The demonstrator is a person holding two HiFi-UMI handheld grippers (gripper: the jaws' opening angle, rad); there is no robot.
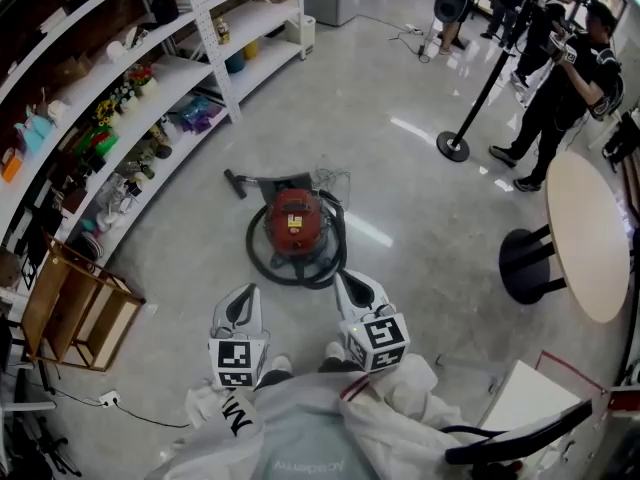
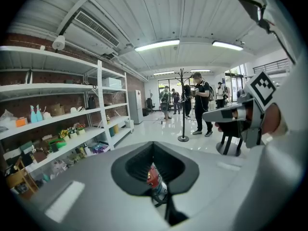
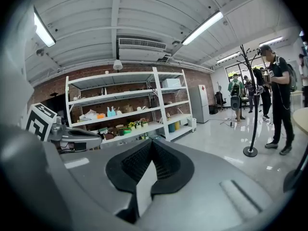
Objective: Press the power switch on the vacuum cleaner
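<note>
Target location: the red vacuum cleaner [image 1: 295, 221] stands on the floor [image 1: 410, 178], directly ahead of the person and roughly centred between the two grippers. Its dark hose [image 1: 258, 256] is coiled around the round body, and the nozzle [image 1: 236, 181] lies on the far left side, pointing away.

Left gripper [image 1: 249, 291]: jaws closed together, nothing held. Its own view shows the red body through the gap behind the closed tips.

Right gripper [image 1: 341, 277]: jaws closed together, nothing held. Its own view looks past the vacuum cleaner toward the shelving [image 3: 130, 100].

Both grippers are clear of the machine. The right gripper tip lies just beside the near right edge of the hose coil and appears the nearer of the two. The power switch cannot be made out at this range; only a pale label on top of the body is visible. The approach probably runs forward and down onto the top of the body.
</note>
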